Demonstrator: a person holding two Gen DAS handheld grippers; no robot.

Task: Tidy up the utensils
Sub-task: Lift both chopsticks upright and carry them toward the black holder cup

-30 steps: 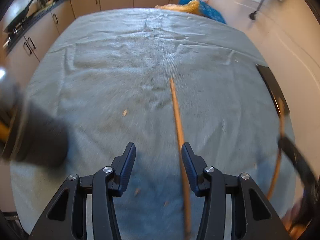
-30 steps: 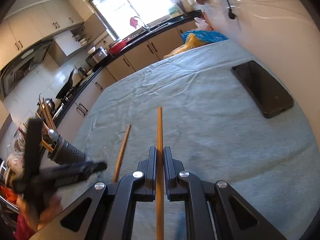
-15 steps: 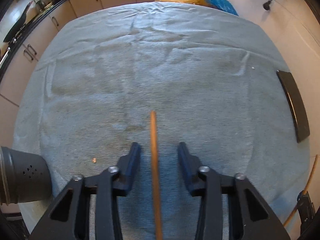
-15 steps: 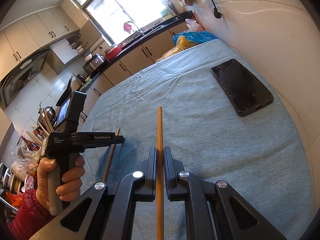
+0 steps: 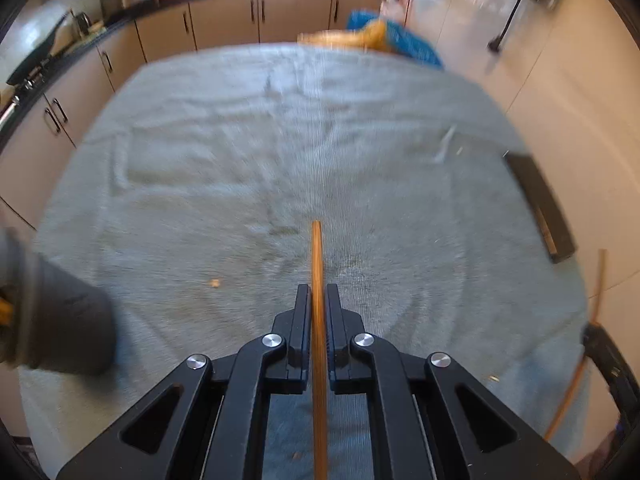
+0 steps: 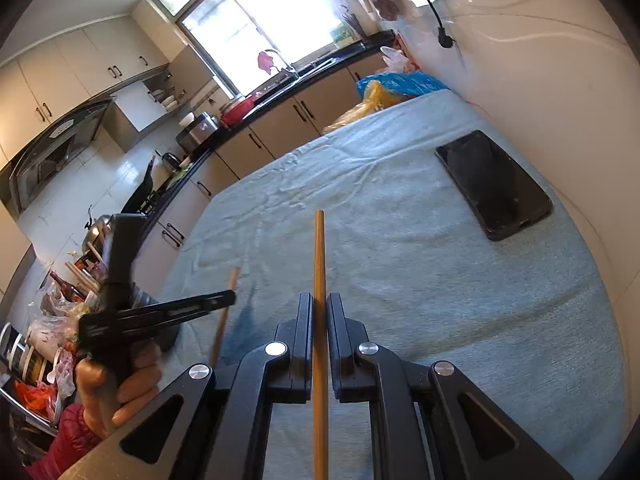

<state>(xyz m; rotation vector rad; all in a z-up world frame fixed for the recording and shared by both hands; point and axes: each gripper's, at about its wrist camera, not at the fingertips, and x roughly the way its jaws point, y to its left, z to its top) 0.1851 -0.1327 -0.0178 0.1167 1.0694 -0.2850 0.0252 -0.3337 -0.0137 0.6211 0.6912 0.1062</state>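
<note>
Now we're gripping a chopstick in each gripper: the left gripper (image 5: 319, 300), jaws having just been closing, is clamping one wooden chopstick (image 5: 317, 264) w/ its tip sticking out over the grey-blue cloth (image 5: 248, 152) on the worktop; the right gripper (image 6: 319, 308), jaws closed, is holding the other chopstick (image 6: 319, 252). Dark utensil holder (image 5: 60, 320) is sitting at cloth's left edge, black phone (image 6: 494, 182) near the wall.
</note>
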